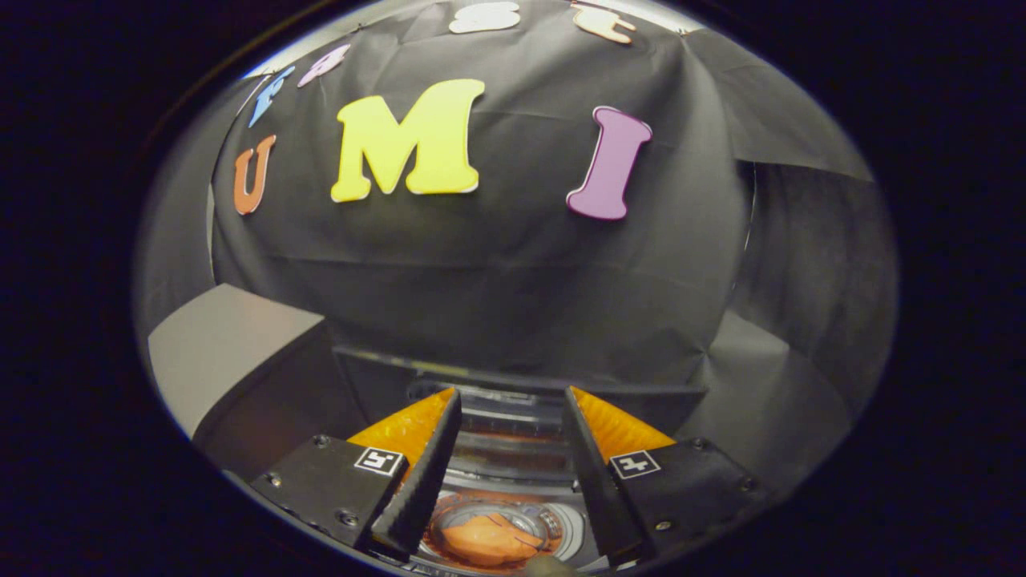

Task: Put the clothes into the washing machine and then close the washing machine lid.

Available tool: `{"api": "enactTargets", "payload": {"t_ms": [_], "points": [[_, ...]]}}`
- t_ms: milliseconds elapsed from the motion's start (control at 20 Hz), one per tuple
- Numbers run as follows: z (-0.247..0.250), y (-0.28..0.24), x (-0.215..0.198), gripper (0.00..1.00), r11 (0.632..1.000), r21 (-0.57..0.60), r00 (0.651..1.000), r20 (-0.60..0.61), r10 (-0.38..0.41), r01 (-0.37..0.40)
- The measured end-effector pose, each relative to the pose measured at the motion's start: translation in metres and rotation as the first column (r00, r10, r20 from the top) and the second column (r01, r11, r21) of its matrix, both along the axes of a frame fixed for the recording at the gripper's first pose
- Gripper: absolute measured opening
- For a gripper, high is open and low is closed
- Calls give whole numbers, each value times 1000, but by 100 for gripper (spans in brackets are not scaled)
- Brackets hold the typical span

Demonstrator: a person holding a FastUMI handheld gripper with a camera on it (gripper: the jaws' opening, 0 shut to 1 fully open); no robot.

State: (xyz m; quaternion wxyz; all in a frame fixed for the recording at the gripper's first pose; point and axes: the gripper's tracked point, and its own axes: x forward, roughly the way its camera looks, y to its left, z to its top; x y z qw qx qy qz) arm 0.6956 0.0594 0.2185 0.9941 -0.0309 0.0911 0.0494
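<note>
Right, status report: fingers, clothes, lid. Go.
Gripper open, fingers apart, holding nothing. Orange clothes down in the washing machine drum, below the fingers. Transparent lid just ahead of the fingertips, not closed. Nothing blocking.

Orange clothes (489,538), black booth wall (513,264)

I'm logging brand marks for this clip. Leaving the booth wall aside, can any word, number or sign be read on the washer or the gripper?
Gripper: no words; each open finger carries a square black-and-white coded marker, a pattern and not text.
Washing machine: no brand or number can be read; its top is dark and blurred.
Orange garment, in the drum between the fingers: no print visible.
</note>
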Motion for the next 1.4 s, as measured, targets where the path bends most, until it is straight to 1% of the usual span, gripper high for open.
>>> {"api": "enactTargets", "payload": {"t_ms": [150,300,450,550,600,650,700,800,900,1000,1400], "points": [[15,0,18,80,999,43,1000,7,-18,17],[19,5,41,80,998,55,999,4,-40,39],[7,7,60,80,996,60,998,-32,-60,62],[-12,6,70,80,994,75,994,-80,-78,84],[-14,5,71,80,994,78,995,-61,-73,78],[-13,3,78,84,993,70,996,-26,-90,91],[-9,2,75,88,993,83,996,1,-85,84],[-16,3,79,96,992,95,996,15,-83,82],[-15,2,78,96,993,87,996,31,-85,82],[-14,3,79,96,991,102,995,45,-88,83],[-12,2,74,96,991,119,982,166,-87,68]]}}
